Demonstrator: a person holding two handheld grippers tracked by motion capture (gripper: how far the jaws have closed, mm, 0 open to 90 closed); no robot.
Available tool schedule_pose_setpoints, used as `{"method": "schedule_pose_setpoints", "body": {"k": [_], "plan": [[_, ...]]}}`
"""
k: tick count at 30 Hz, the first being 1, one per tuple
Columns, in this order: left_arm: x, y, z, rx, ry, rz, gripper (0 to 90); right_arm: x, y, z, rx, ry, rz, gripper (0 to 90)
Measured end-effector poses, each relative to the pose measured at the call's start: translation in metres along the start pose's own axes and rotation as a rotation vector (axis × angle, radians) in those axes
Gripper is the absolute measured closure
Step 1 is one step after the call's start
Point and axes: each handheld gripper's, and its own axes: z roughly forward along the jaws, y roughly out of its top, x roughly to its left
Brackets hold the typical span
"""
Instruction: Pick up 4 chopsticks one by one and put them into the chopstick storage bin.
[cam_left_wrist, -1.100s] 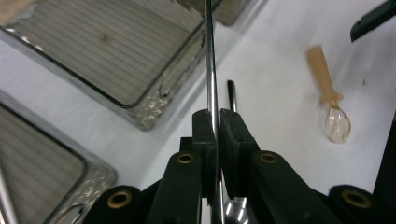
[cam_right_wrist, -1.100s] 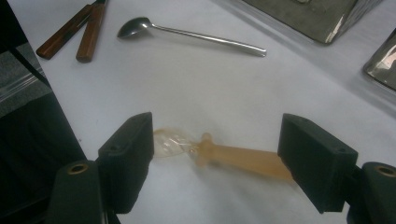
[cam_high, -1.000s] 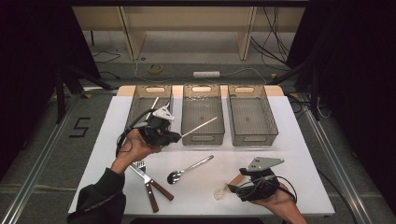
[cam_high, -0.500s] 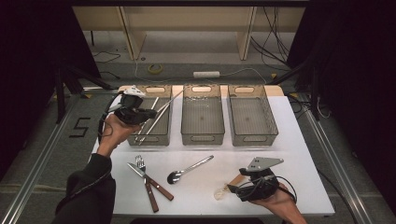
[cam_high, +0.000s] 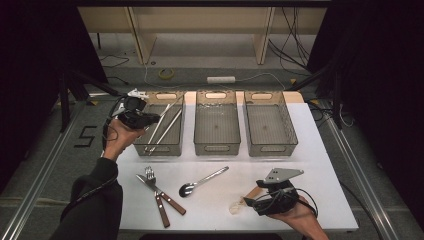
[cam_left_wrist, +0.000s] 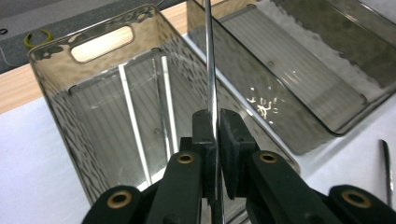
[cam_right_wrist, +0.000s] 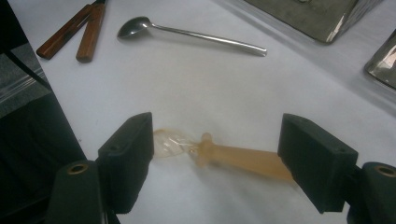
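A thin metal rod (cam_left_wrist: 211, 70) is clamped in the left tool (cam_left_wrist: 216, 135) above the far-left bin (cam_left_wrist: 65, 100); the right tool (cam_right_wrist: 215, 163) is spread wide around a translucent spoon (cam_right_wrist: 224, 154).

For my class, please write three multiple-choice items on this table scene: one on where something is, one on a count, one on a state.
1. Where is the left tool?
A. over the leftmost bin
B. over the spoon
C. beside the right tool

2. How many clear bins stand in the row?
A. two
B. three
C. five

3. How do the right tool's jaws stand?
A. shut on the spoon
B. shut on nothing
C. open, either side of the pale scoop

Key:
1 A, it holds a thin metal rod above the leftmost bin.
2 B, a middle bin and a right bin stand beside it.
3 C, the jaws stand apart from the pale scoop; the spoon lies apart.
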Motion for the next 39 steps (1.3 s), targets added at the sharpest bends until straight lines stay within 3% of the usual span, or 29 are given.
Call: {"method": "schedule_pose_setpoints", "body": {"k": [8, 22, 39], "plan": [[0.013, -0.004, 0.014, 0.017, 0.035, -0.039, 84.9, -0.001, 0.000, 0.000, -0.003, 0.001, 0.000, 27.9], [0.024, -0.010, 0.033, 0.039, 0.084, -0.094, 84.8, -0.001, 0.000, -0.001, -0.003, 0.001, 0.000, 27.9], [0.027, -0.013, 0.053, 0.085, 0.105, -0.131, 84.3, -0.001, 0.000, -0.001, -0.004, 0.003, 0.002, 27.9]]}}
